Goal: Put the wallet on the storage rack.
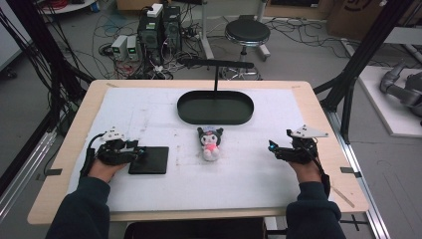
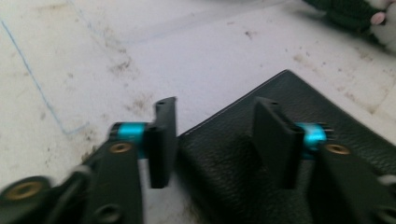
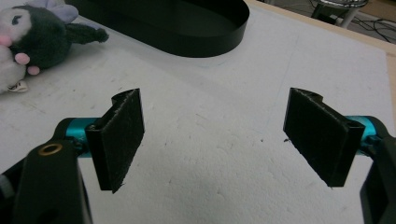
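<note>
A flat black leather-like square (image 1: 152, 160) lies on the white mat at the left. My left gripper (image 1: 142, 149) rests at its left edge. In the left gripper view that gripper (image 2: 215, 106) stands partly open, its jaws straddling a corner of the black square (image 2: 224, 158) without pressing on it. A small plush toy (image 1: 209, 143) with a dark head and pink body lies at the middle of the mat. My right gripper (image 1: 271, 146) rests at the right, jaws wide apart. Nothing lies between the right gripper's (image 3: 217, 100) pads, and the plush toy (image 3: 32, 37) is far to its left.
A black oval tray (image 1: 215, 119) sits behind the toy, with a thin post and crossbar (image 1: 216, 63) rising from it. The white mat (image 1: 249, 169) covers most of the wooden table. Computers, cables and a stool stand on the floor beyond.
</note>
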Available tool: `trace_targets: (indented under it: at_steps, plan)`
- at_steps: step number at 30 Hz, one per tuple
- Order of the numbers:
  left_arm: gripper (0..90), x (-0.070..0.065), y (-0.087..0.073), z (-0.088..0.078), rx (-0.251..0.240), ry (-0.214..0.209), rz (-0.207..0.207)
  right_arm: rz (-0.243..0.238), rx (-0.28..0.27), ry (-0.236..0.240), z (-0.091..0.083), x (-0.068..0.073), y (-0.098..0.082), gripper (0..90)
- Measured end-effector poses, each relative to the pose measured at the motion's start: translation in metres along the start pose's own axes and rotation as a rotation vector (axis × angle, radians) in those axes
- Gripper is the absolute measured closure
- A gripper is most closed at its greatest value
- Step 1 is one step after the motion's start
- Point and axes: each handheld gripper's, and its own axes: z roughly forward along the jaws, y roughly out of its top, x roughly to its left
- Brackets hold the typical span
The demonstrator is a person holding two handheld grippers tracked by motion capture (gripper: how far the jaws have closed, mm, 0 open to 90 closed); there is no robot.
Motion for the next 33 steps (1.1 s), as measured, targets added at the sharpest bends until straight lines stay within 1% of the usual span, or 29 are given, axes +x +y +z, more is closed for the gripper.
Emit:
trace_targets:
  at_steps: [1,2,3,4,5,6,7,8,9,10,11,12,13,15,18,19,20,21,22,24,25,26,27,28,29,30,31,32,33]
  plan:
    - [58.8,-0.001,0.000,-0.002,0.012,0.004,-0.017,-0.004,0.000,0.002,0.000,0.000,0.000,20.7]
    - [62.7,-0.001,0.000,-0.002,0.012,0.004,-0.017,-0.004,0.000,0.003,0.000,0.000,0.000,20.7]
    - [64.8,-0.002,0.000,-0.007,0.039,-0.024,-0.046,-0.002,-0.001,0.002,0.000,0.000,0.000,20.7]
    - [65.8,-0.002,0.000,-0.010,0.053,-0.051,-0.062,0.002,0.000,0.000,0.000,-0.001,0.000,20.7]
    - [65.9,-0.002,0.000,-0.010,0.053,-0.051,-0.062,0.003,-0.001,0.001,0.000,-0.001,0.000,20.7]
    - [66.7,-0.001,-0.001,-0.014,0.074,-0.136,-0.100,0.002,-0.001,0.001,0.000,-0.002,0.000,20.7]
    - [67.8,0.000,-0.001,-0.015,0.077,-0.167,-0.099,0.004,-0.001,0.000,0.000,-0.002,0.000,20.7]
    - [67.7,-0.001,-0.002,-0.017,0.073,-0.200,-0.086,0.005,0.002,0.003,0.000,-0.001,0.000,20.7]
    - [67.6,-0.001,-0.003,-0.017,0.056,-0.219,-0.066,0.004,0.003,0.001,0.000,-0.001,0.000,20.7]
    - [66.3,-0.003,-0.002,-0.017,0.037,-0.219,-0.049,-0.001,0.003,0.002,0.001,-0.001,0.000,20.7]
    - [61.6,-0.003,-0.002,-0.017,0.037,-0.219,-0.049,-0.002,0.004,0.003,0.001,-0.001,0.000,20.7]
    - [57.0,-0.005,-0.001,-0.013,-0.001,-0.196,-0.012,-0.001,0.006,0.003,0.001,0.000,0.000,20.7]
    - [52.7,-0.005,-0.001,-0.013,-0.001,-0.196,-0.012,-0.001,0.006,0.003,0.001,0.000,0.000,20.7]
    - [50.5,-0.007,-0.001,-0.004,-0.007,-0.165,0.005,-0.004,0.007,0.004,0.002,0.000,0.000,20.7]
    - [51.1,-0.008,-0.001,0.002,-0.001,-0.170,0.000,-0.004,0.006,0.002,0.001,0.000,0.001,20.7]
    - [52.4,-0.009,-0.001,0.008,0.029,-0.204,-0.022,-0.003,0.007,0.002,0.001,0.000,0.001,20.7]
    - [56.6,-0.010,-0.001,0.009,0.046,-0.218,-0.020,-0.004,0.008,0.003,0.001,0.000,0.001,20.7]
    - [61.1,-0.010,-0.001,0.009,0.043,-0.230,-0.023,-0.004,0.008,0.002,0.001,0.000,0.001,20.7]
    - [66.0,-0.010,-0.001,0.009,0.044,-0.232,-0.027,-0.004,0.009,0.001,0.001,0.001,0.001,20.8]
    - [68.8,-0.009,-0.001,0.008,0.045,-0.232,-0.046,-0.001,0.010,0.001,0.001,0.001,0.001,20.7]
    - [72.9,-0.008,-0.001,0.007,0.043,-0.232,-0.062,-0.004,0.010,0.001,0.001,0.001,0.001,20.7]
    - [81.3,-0.007,-0.001,0.006,0.040,-0.240,-0.067,-0.002,0.011,0.001,0.001,0.001,0.000,20.7]
    - [86.9,-0.006,-0.001,0.004,0.029,-0.247,-0.077,-0.002,0.012,0.002,0.001,0.001,0.000,20.7]
    - [89.6,-0.006,-0.001,0.004,0.029,-0.247,-0.077,-0.002,0.012,0.002,0.001,0.001,0.000,20.7]
    - [89.7,-0.005,0.000,0.001,-0.018,-0.292,-0.110,0.000,0.012,0.002,0.001,0.001,0.000,20.7]
    - [89.7,-0.004,0.001,-0.001,-0.040,-0.304,-0.115,-0.002,0.011,0.000,0.001,0.001,0.000,20.7]
    - [89.7,-0.004,0.001,-0.001,-0.040,-0.304,-0.115,0.000,0.011,0.000,0.001,0.000,0.000,20.7]
    - [89.7,-0.003,0.002,-0.004,-0.062,-0.311,-0.134,0.001,0.012,0.000,0.001,0.000,0.000,20.7]
    - [89.7,-0.002,0.001,-0.003,-0.057,-0.289,-0.129,0.003,0.014,0.001,0.002,0.000,0.000,20.7]
